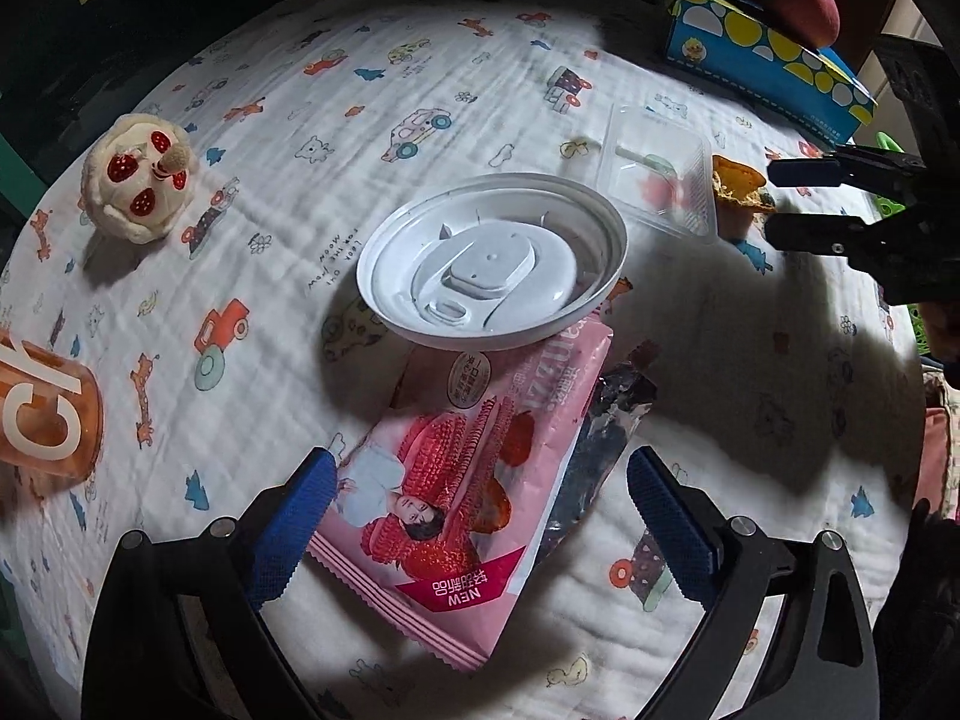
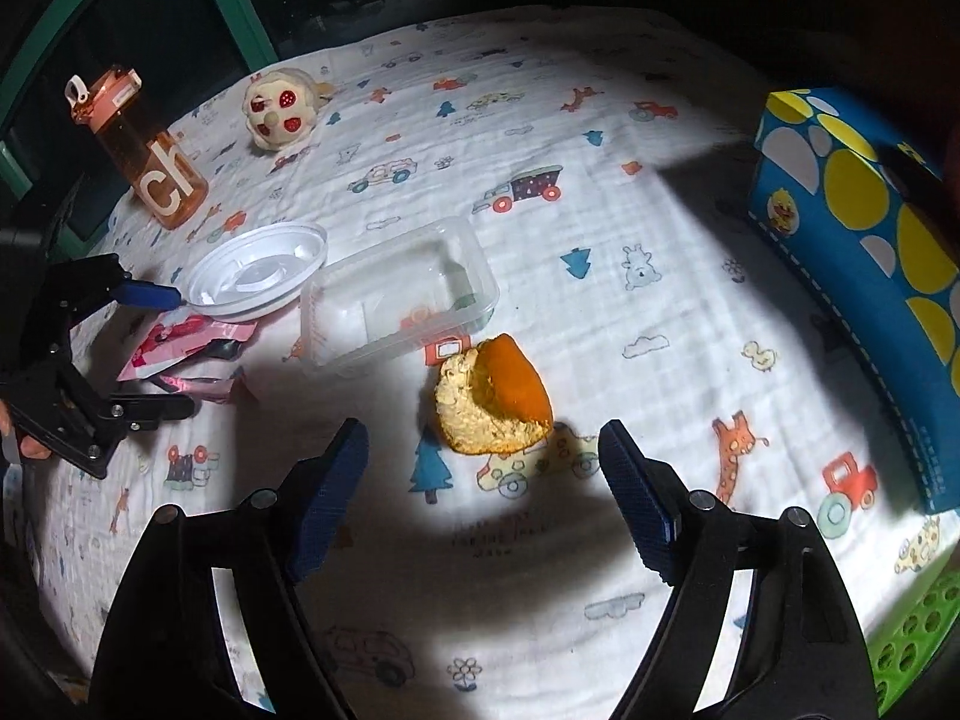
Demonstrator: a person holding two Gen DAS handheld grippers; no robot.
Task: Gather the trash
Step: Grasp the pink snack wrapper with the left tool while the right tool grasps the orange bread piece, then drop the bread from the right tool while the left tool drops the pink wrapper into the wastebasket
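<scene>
Right tool wide apart, empty. Curled orange peel piece lies on printed cloth just ahead, between fingers. Left tool also apart, straddling near end of pink snack wrapper, long side pointing away toward round white plastic lid.

Glossy pink foil wrapper between the jaws; smooth white plastic lid beyond — matt quilted cotton cloth beneath.

Left gripper open, blue pads either side of pink snack wrapper. White round plastic lid overlaps wrapper's far end. Dark foil wrapper alongside. Right gripper near orange peel, beside clear plastic tray.
</scene>
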